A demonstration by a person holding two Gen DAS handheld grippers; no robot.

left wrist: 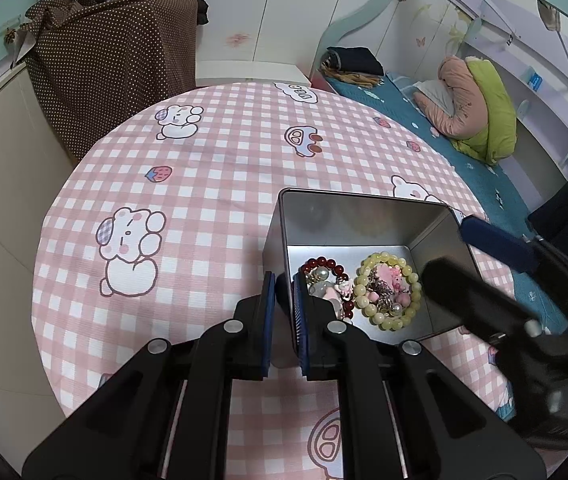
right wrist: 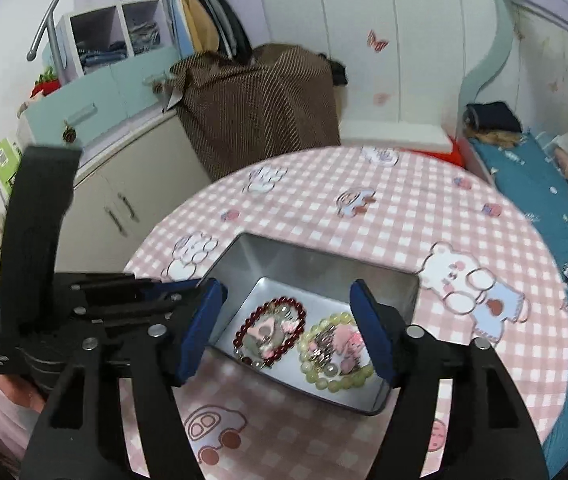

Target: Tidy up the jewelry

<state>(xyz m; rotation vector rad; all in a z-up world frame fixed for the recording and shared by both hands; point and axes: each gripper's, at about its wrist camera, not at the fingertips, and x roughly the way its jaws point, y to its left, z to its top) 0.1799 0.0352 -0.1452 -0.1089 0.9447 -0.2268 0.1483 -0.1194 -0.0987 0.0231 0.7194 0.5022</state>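
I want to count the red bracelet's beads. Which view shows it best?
The right wrist view: the red bead bracelet lies nearly whole in the tin. In the left wrist view the left gripper, clamped on the tin's wall, hides part of it.

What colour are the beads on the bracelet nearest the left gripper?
Dark red, on the beaded bracelet inside the metal tin; it shows best in the right wrist view.

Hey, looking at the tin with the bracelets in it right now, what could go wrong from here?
1. The left gripper has its jaws pinched on one wall of the metal tin; lifting from a single side might tip it and spill the jewelry.
2. The red bead bracelet and yellow bead bracelet lie close together with charms inside; they could tangle.
3. The right gripper hangs open over the tin and might knock its rim.
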